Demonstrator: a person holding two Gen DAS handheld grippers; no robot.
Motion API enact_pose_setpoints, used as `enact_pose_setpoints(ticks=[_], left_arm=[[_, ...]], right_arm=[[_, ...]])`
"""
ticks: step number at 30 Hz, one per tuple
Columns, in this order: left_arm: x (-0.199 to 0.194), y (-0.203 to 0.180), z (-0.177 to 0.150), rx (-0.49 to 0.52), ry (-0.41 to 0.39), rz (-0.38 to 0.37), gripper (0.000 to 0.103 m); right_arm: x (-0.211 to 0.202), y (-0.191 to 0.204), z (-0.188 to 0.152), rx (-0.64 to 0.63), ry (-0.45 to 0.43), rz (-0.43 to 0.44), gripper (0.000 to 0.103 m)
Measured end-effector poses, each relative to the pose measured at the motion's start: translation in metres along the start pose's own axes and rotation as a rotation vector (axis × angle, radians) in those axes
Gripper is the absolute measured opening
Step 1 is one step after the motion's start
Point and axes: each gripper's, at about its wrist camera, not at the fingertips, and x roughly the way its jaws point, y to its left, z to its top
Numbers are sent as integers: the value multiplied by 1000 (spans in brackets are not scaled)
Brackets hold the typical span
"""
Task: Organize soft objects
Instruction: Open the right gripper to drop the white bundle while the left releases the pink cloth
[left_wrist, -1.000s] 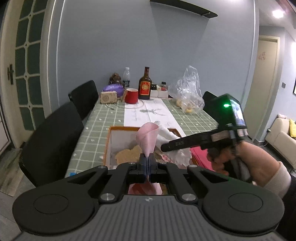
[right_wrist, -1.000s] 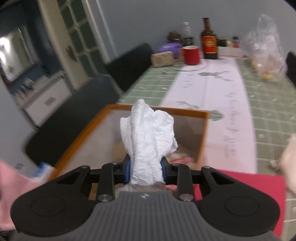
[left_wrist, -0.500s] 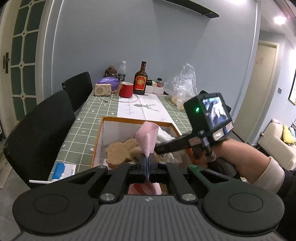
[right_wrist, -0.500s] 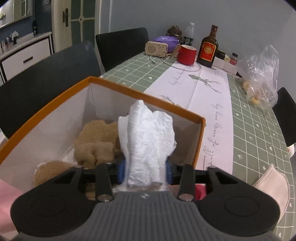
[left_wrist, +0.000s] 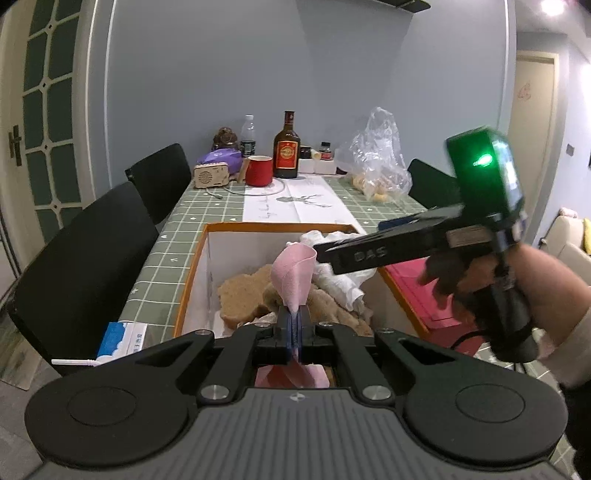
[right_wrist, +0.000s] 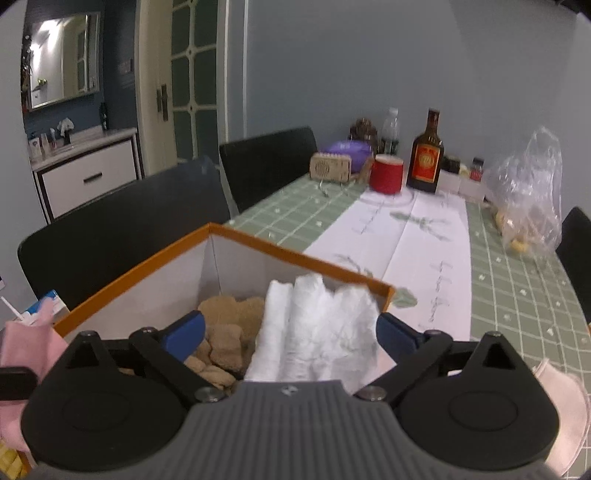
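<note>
My right gripper (left_wrist: 332, 254) reaches across above the orange-rimmed box (left_wrist: 192, 273), barring my left gripper's (left_wrist: 294, 325) way forward; brown plush (right_wrist: 225, 332) crowds the box floor; the table runner (right_wrist: 424, 254) beyond lies bare.

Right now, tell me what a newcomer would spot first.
The orange-rimmed box at the table's near end, holding brown plush pieces. The right gripper, jaws just opened, has a crumpled white cloth loose between them over the box. The left gripper pinches a pink cloth.

The left gripper (left_wrist: 294, 325) pinches a pink cloth (left_wrist: 294, 273) above the orange-rimmed box (left_wrist: 192, 273); the right gripper (left_wrist: 332, 245) reaches over it.
</note>
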Motion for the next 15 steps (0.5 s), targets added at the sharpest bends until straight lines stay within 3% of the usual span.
enact_pose_setpoints(ticks=[2,3,6,7,10,15], left_arm=[[-1,-6,-3,56,-21,19,8],[-1,-8,-5,77,-28,30,16],[1,-6,-6,62,-9,17,55],[1,-4,-6,46,-9,11,63],[-4,-4,-4,83,-17,63,76],[-23,-6,6,68,-101,116,82]], right_arm=[[-5,-3,-1,2,-11,13,97],[-7,-4,-3,-4,-17,21,97],[-12,-9,-9,-24,-33,37,97],[-13,-11,-11,-20,-34,38,97],[-15,-23,-17,39,-11,82,97],[-23,-46,-25,174,-27,147,97]])
